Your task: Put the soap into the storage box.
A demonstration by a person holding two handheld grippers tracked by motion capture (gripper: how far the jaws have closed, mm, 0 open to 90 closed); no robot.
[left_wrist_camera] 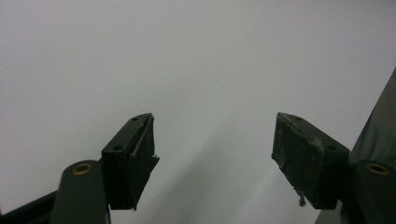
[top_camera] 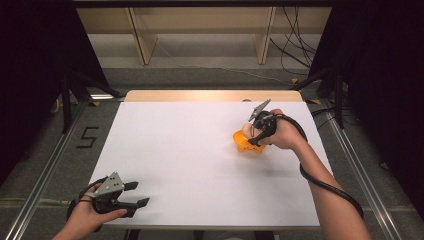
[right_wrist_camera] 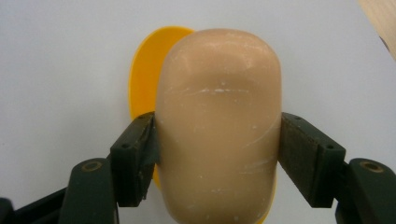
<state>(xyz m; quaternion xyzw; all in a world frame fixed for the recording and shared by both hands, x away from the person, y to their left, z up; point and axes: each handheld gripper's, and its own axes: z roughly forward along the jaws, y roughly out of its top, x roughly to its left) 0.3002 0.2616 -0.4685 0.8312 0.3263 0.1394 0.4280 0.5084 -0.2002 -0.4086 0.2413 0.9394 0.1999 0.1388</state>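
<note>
A smooth beige rounded piece (right_wrist_camera: 219, 126) sits over an orange plastic dish (right_wrist_camera: 147, 70), whose rim shows behind and to its left. Both pads of my right gripper (right_wrist_camera: 219, 154) press on its two sides. From the high view, the right gripper (top_camera: 252, 131) hangs over the orange dish (top_camera: 244, 143) right of the table's middle, a little of the beige piece (top_camera: 246, 131) showing beside the jaws. My left gripper (top_camera: 139, 194) rests near the front left corner, jaws apart, only white surface between its fingers (left_wrist_camera: 135, 154).
The white table top (top_camera: 200, 150) has a bare wooden strip (top_camera: 215, 95) along its far edge. Beyond it are wooden frame legs and loose cables on the floor. Metal rails run along both sides of the table.
</note>
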